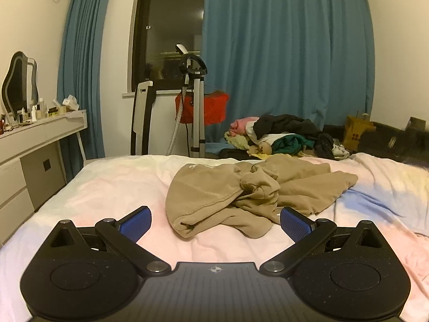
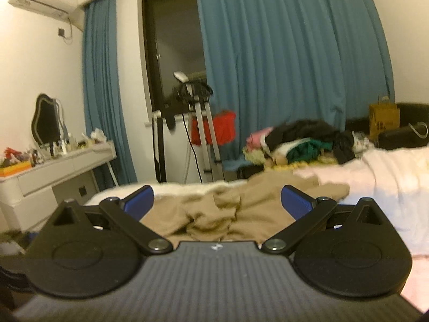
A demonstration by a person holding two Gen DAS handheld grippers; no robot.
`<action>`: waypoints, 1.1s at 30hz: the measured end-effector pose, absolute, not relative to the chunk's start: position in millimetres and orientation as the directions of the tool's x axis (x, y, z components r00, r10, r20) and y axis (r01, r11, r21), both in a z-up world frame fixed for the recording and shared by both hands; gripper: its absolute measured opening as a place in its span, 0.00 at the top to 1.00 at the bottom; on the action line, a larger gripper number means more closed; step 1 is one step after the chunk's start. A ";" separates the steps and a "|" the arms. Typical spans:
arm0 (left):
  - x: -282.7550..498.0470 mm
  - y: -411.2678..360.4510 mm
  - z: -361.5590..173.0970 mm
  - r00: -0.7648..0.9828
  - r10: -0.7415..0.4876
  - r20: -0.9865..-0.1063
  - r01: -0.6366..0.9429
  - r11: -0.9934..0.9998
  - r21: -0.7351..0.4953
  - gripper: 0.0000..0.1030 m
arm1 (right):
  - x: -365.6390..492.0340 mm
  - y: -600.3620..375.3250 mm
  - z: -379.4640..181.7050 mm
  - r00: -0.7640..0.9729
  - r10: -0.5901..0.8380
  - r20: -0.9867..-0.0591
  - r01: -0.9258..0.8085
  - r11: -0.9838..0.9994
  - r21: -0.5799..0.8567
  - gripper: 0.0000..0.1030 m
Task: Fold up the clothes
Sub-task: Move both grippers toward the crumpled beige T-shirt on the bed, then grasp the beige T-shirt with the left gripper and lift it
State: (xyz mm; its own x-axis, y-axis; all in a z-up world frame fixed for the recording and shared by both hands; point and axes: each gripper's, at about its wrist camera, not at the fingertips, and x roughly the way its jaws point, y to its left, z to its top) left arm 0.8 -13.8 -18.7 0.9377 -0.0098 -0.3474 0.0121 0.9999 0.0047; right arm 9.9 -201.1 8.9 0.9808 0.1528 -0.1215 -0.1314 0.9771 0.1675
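While both tongs gape, tan garment (image 1: 241,196) lies crumpled on bed (image 1: 107,187).

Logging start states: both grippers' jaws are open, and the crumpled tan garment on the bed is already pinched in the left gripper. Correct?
Not quite. The left gripper holds nothing: the left wrist view shows its jaws open and apart from the tan garment, which lies loose on the bed. The right gripper is open too.
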 end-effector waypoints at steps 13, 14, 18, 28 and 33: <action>73.8 -31.3 -37.1 0.897 0.010 -0.441 0.059 0.988 0.144 0.00 | 2.3 -244.8 30.8 0.990 0.128 -0.055 -0.104 0.943 0.315 0.00; 84.8 -33.1 -41.8 0.887 0.012 -0.461 0.066 0.986 0.152 0.00 | 3.8 -247.8 27.5 0.990 0.123 -0.063 -0.095 0.937 0.335 0.00; 136.0 -36.1 -73.7 0.809 0.032 -0.587 0.084 0.982 0.170 0.06 | 14.0 -251.9 12.3 0.989 0.098 -0.113 -0.049 0.925 0.378 0.00; 198.6 -48.8 -124.9 0.880 0.124 -0.458 0.046 0.938 0.343 0.16 | 63.6 -246.7 -25.1 0.974 0.088 -0.208 -0.011 0.940 0.342 0.01; 208.5 -45.5 -125.8 0.898 0.085 -0.432 0.058 0.950 0.307 0.36 | 95.9 -231.8 -52.8 0.948 0.131 -0.291 -0.031 0.945 0.325 0.01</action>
State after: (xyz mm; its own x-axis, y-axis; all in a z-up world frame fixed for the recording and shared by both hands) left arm 208.5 -45.5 -125.8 0.8978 0.0849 -0.4322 0.0582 0.9498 0.3074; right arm 95.9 -231.8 -52.8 0.9476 0.1309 -0.2914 -0.0305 0.9451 0.3254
